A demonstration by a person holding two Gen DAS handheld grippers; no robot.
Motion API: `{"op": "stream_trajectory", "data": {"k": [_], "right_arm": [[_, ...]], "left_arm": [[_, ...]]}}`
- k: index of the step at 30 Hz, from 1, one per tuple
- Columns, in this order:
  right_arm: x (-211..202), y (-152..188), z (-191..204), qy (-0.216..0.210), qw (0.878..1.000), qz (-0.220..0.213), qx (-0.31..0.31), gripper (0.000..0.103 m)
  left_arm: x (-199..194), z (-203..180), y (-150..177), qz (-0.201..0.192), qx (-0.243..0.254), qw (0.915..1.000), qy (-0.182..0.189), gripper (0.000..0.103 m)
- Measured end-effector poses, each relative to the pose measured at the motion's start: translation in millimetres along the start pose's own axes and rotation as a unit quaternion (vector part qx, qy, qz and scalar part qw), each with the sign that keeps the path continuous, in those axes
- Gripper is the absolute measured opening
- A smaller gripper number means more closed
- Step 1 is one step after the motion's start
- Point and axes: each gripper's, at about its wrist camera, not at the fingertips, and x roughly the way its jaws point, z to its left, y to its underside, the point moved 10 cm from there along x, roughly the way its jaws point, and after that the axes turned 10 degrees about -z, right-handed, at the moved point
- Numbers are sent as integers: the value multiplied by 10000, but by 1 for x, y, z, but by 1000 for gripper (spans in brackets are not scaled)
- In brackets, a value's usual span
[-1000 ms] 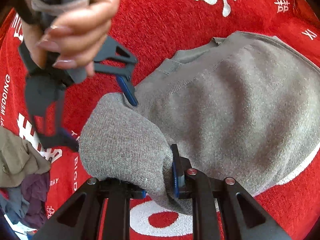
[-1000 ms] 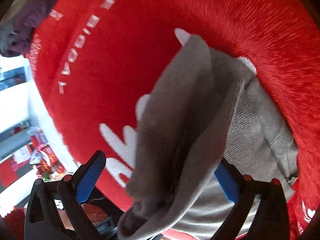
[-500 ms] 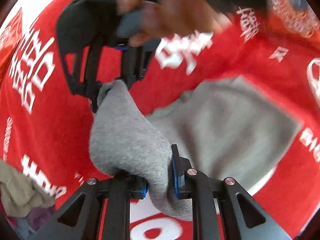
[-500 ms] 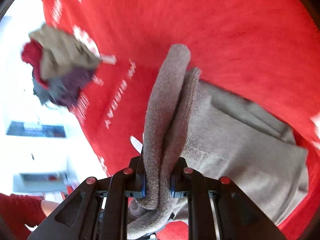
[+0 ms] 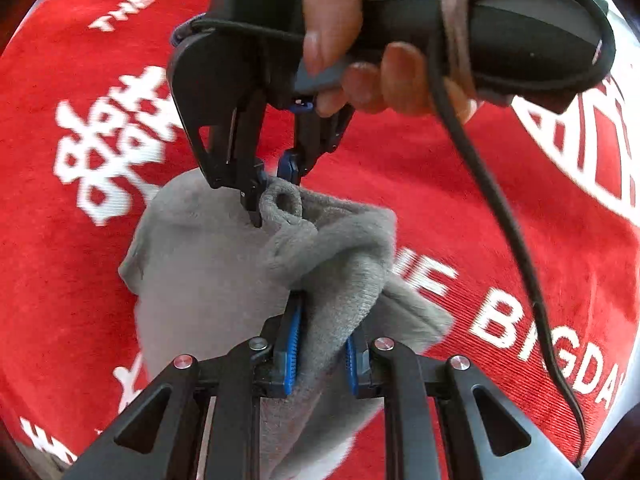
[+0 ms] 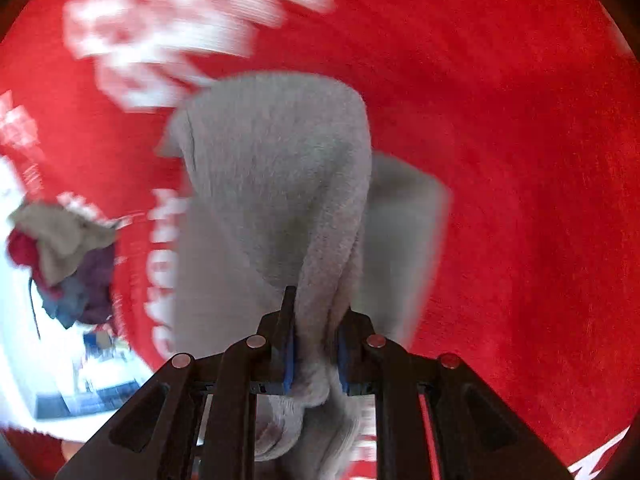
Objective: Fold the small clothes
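A small grey knit garment (image 5: 208, 264) hangs lifted above a red cloth with white lettering (image 5: 480, 208). My left gripper (image 5: 320, 352) is shut on a bunched fold of it at the bottom of the left wrist view. My right gripper (image 5: 270, 192), held by a hand, is shut on another edge of the garment just beyond. In the right wrist view the right gripper (image 6: 314, 356) pinches the grey garment (image 6: 276, 184), which drapes away from the jaws. The view is motion-blurred.
A pile of other small clothes (image 6: 64, 256), beige, red, purple and blue, lies at the left edge of the red cloth (image 6: 520, 160). A black strap (image 5: 500, 216) dangles from the right gripper's handle.
Both grippers have lifted the garment off the cloth and swung it round. The two grippers have come close together, so the cloth hangs bunched between them. The right gripper shut on it a second ago.
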Motion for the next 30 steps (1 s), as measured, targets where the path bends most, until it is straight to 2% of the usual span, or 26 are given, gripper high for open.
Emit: {"op": "stream_trajectory", "data": {"k": [2,3,5,6,7,8,9,11,15,17,18,20,21,23,25,27,28,29,30], "right_arm": [[0,2,-8,-279,9988,-222,322,20],[-2,2,-7,-329,9987,-263,295,21],[-6,3,-7,-269,9992,-242,163,31],[-9,3,-10,-168,9995,-215,168,38],[-12,3,-12,-90,9996,-195,199,51],[-17,5,-13,-45,9994,-218,247,58],[-21,6,-13,-27,9993,-254,269,58],[-36,16,-10,-125,9985,-338,405,59],[-68,57,-13,-260,9943,-547,873,59],[-81,82,-18,-320,9885,-698,1305,59],[-82,92,-18,-383,9856,-730,1474,59],[-86,120,-9,-832,9752,-780,1897,59],[-86,127,-5,-1001,9716,-772,2001,59],[-69,139,9,-1276,9642,-732,2205,59],[-44,140,21,-1300,9618,-709,2303,59],[-23,137,23,-1228,9578,-733,2493,55],[-12,135,24,-1166,9539,-714,2672,21],[-3,133,27,-1229,9477,-675,2866,8],[-2,131,32,-1298,9445,-709,2933,8]], "left_arm": [[0,-2,0,-47,87,9999,-102,20],[-2,-2,0,-54,71,9999,-117,20],[-9,0,2,6,-85,10000,-36,21],[-16,1,2,15,-183,9998,15,33],[-24,-1,2,-4,-271,9996,45,45],[-34,4,1,-63,-365,9993,51,72],[-50,10,-2,-236,-507,9984,25,84],[-69,18,-3,-370,-679,9969,154,85],[-90,50,18,-45,-1495,9880,384,85],[-82,79,36,280,-2097,9765,399,85],[-76,92,47,480,-2465,9669,451,85],[-60,112,70,828,-3267,9383,777,85],[-49,120,82,994,-3738,9159,1068,85],[-31,125,98,1225,-4140,8924,1312,85],[-14,123,115,1552,-4305,8792,1327,85],[-1,124,127,1794,-4397,8701,1322,85],[-2,127,128,1799,-4392,8705,1306,85],[-6,132,126,1724,-4324,8765,1223,85],[-12,139,123,1614,-4195,8867,1084,85]]}}
